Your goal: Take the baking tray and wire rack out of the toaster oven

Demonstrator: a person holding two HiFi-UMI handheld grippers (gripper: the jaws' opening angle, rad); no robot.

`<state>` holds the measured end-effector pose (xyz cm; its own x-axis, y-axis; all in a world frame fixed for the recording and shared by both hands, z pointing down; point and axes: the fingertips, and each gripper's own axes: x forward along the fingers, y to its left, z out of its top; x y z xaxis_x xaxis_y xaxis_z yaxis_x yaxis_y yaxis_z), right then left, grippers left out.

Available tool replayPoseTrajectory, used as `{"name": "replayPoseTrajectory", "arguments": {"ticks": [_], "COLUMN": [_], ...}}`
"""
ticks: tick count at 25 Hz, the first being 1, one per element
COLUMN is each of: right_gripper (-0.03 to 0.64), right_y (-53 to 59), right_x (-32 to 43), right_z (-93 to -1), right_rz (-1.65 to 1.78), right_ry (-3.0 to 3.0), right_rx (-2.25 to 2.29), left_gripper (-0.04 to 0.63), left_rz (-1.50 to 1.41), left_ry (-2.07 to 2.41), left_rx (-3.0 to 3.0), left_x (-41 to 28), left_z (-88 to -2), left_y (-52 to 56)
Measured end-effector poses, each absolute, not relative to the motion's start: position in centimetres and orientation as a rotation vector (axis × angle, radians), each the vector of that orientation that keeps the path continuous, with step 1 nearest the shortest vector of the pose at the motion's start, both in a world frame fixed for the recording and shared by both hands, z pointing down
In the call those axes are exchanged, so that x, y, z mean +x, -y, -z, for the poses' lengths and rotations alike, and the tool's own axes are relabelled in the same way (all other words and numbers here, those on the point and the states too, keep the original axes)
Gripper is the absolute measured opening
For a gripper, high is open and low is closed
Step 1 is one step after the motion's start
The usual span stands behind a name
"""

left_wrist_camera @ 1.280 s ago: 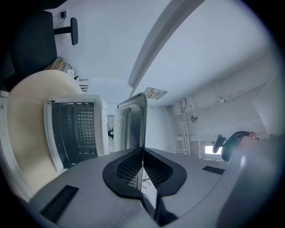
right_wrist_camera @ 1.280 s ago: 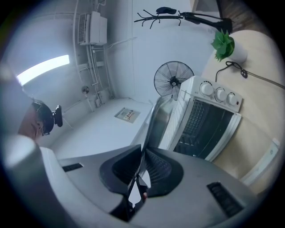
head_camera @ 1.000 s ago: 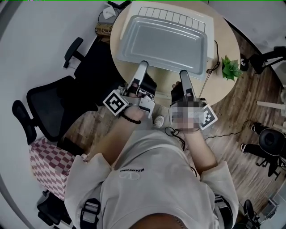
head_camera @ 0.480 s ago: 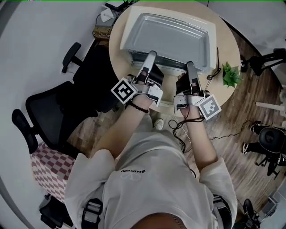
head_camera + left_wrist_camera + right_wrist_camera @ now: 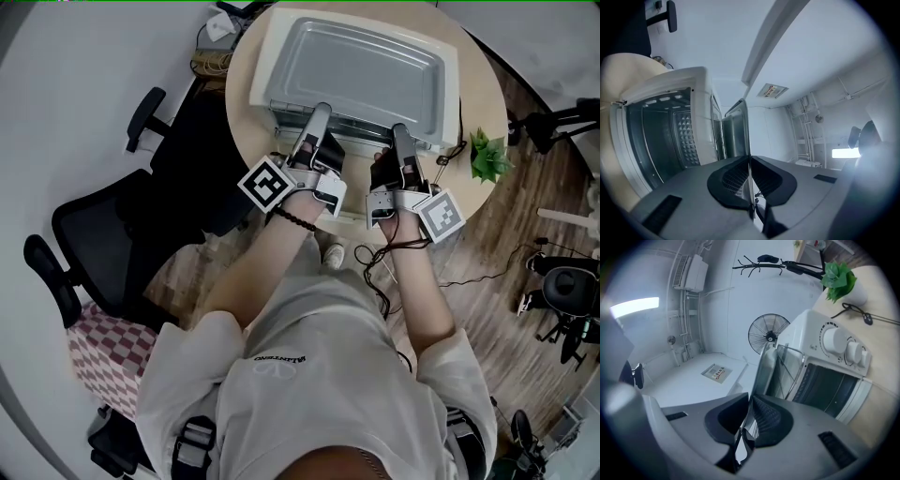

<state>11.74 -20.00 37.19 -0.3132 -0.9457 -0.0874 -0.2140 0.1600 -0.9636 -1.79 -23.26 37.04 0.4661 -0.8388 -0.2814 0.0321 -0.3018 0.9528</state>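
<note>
Slipping is the risk I judge most likely: the left gripper and right gripper have their fingers closed only on the thin near rim of the baking tray, at its 7 and 5 o'clock. The smooth sheet metal could therefore tilt out of the ribbed black pads. This shallow grey rectangle with rounded corners sits over the white toaster oven, at 12 o'clock on the round beige desk.

toaster oven mostly hidden, under baking tray
</note>
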Motion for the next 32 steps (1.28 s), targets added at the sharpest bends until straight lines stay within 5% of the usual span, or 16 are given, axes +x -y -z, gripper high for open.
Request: {"name": "replayPoseTrajectory", "arguments": {"ticks": [10,17,32], "right_gripper": [0.038,0.133,0.133], "right_y": [19.9,19.5,18.1], "right_x": [12.0,11.8,13.1], "right_z": [-38.8,-38.4,-39.4], "right_rz": [1.285,1.323,1.41], "right_ry": [-1.597,-1.587,-1.662], "right_rx": [-1.182,-1.159,-1.384], "left_gripper": [0.023,0.147,0.153], "left_rz": [0.941,0.87,0.707], "left_ry": [0.775,0.805,0.904], "left_rx": [1.628,1.614,1.623], "left_x": [-1.5,-1.2,-1.1], "left_z": [-38.1,-38.1,-38.6], "left_y": [23.2,22.8,21.5]}}
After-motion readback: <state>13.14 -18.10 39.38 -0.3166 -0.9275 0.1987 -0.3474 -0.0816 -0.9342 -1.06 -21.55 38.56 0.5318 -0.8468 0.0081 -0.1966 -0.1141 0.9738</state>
